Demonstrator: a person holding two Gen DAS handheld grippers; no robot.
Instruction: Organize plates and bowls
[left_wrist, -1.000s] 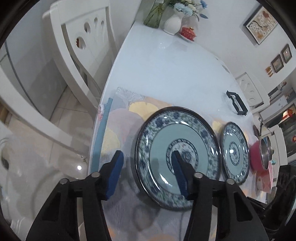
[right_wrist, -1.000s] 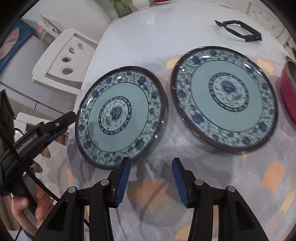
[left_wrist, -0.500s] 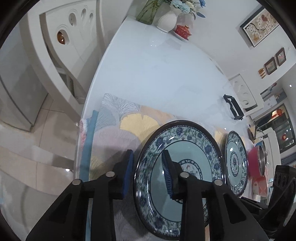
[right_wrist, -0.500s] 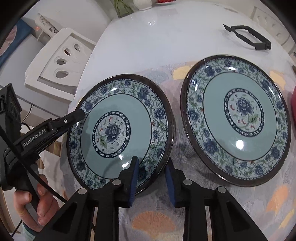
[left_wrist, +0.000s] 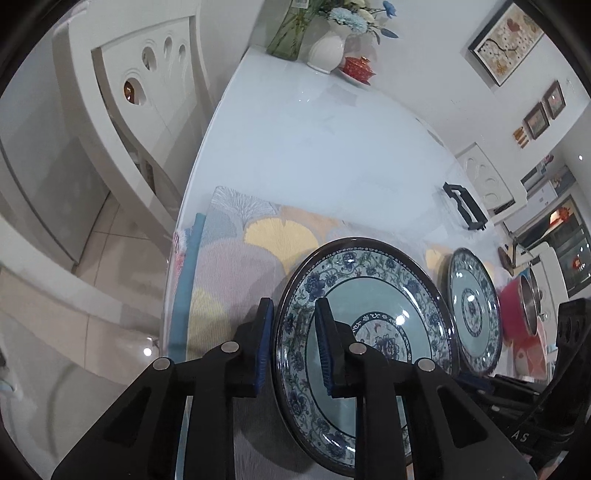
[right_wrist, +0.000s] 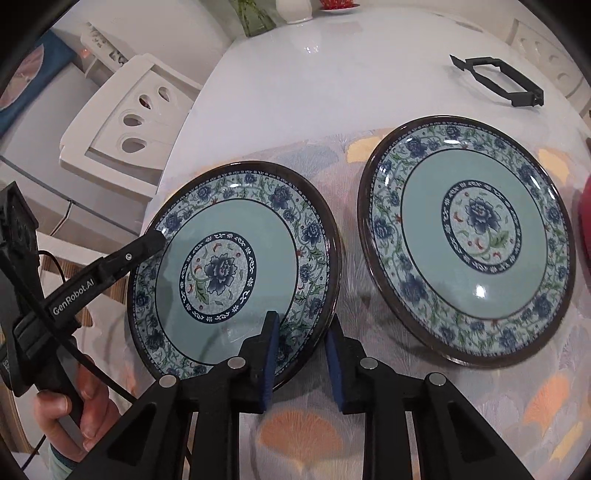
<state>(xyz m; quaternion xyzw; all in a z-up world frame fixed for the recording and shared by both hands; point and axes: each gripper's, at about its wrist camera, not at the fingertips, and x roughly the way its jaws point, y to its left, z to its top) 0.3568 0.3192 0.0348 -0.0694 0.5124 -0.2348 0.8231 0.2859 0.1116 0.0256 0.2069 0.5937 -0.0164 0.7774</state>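
Right wrist, hand-held gripper – jaws closed (earlier apart) – on near plate

2 plates side by side on the placemat.

left gripper: jaws just closed, clamping plate rim | right gripper: same, angled steeply down

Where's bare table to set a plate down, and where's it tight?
Free: the white tabletop beyond the placemat, between the vases at the far end and the black frame. Also the placemat strip left of the near plate. Tight: the gap between near plate and second plate, and past it by the red pot.
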